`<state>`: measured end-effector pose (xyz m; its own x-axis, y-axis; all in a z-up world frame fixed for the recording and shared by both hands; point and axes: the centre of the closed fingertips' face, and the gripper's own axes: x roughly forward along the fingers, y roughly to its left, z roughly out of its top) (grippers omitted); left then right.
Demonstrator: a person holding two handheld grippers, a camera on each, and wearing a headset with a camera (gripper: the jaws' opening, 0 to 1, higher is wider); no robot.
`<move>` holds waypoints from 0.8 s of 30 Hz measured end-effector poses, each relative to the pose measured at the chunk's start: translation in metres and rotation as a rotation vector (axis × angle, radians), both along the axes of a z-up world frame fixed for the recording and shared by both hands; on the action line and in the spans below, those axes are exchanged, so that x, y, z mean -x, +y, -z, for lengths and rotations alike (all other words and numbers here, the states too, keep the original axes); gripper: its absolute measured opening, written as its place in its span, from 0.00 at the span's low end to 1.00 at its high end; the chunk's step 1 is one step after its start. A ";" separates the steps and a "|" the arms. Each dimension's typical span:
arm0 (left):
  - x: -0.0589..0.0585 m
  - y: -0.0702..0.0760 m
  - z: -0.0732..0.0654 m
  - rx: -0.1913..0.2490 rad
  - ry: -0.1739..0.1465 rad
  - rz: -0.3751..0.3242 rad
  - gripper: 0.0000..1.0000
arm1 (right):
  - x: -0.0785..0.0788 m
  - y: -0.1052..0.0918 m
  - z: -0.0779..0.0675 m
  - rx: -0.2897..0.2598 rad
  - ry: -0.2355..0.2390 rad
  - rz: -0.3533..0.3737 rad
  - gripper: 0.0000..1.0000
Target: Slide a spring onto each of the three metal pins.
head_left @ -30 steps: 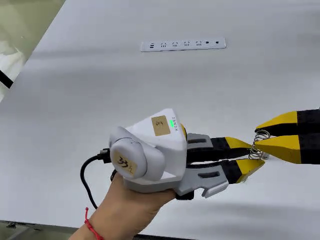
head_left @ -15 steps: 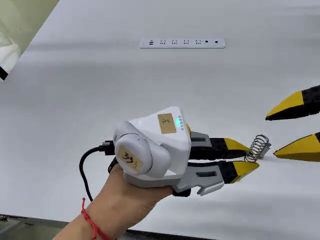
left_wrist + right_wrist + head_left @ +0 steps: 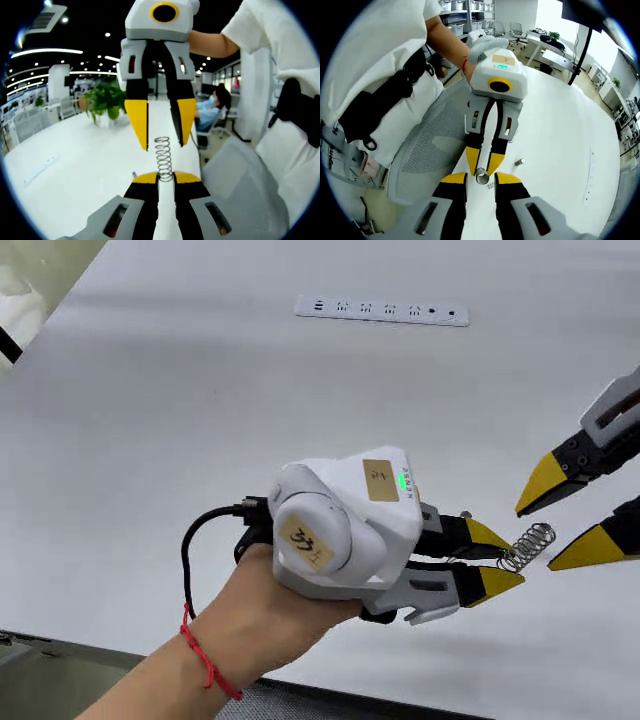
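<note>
A small coil spring (image 3: 527, 545) sticks out past the tips of my left gripper (image 3: 513, 562), which is shut on its near end and points right above the white table (image 3: 200, 420). In the left gripper view the spring (image 3: 163, 155) rises straight from between the closed tips. My right gripper (image 3: 537, 538) faces it from the right, open, its yellow fingertips (image 3: 545, 483) on either side of the spring's far end without touching. A short metal pin (image 3: 520, 162) stands on the table below. Whether a pin runs inside the spring I cannot tell.
A white power strip (image 3: 382, 311) lies at the far side of the table. A grey mesh chair (image 3: 420, 165) stands by the table's near edge, against the person's body. A small metal bit (image 3: 491, 186) lies on the table near the pin.
My right gripper, shut on the spring a second ago, has opened and drawn back to the right. The spring stays in my left gripper.
</note>
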<state>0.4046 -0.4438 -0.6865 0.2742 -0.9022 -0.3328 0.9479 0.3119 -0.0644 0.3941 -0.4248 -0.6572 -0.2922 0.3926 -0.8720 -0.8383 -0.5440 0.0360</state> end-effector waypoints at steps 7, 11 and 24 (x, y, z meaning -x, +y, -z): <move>0.000 -0.001 0.000 0.000 0.002 0.012 0.10 | 0.001 -0.002 0.008 0.050 -0.012 -0.050 0.20; 0.000 -0.003 0.000 0.002 0.003 0.017 0.10 | 0.001 -0.003 0.010 0.067 -0.017 -0.066 0.17; 0.002 -0.004 0.000 0.011 0.005 0.025 0.10 | 0.002 -0.004 0.014 0.092 -0.022 -0.087 0.15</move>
<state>0.4025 -0.4478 -0.6867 0.2502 -0.9124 -0.3240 0.9549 0.2878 -0.0729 0.3921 -0.4290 -0.6710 -0.3024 0.2844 -0.9098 -0.7893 -0.6098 0.0718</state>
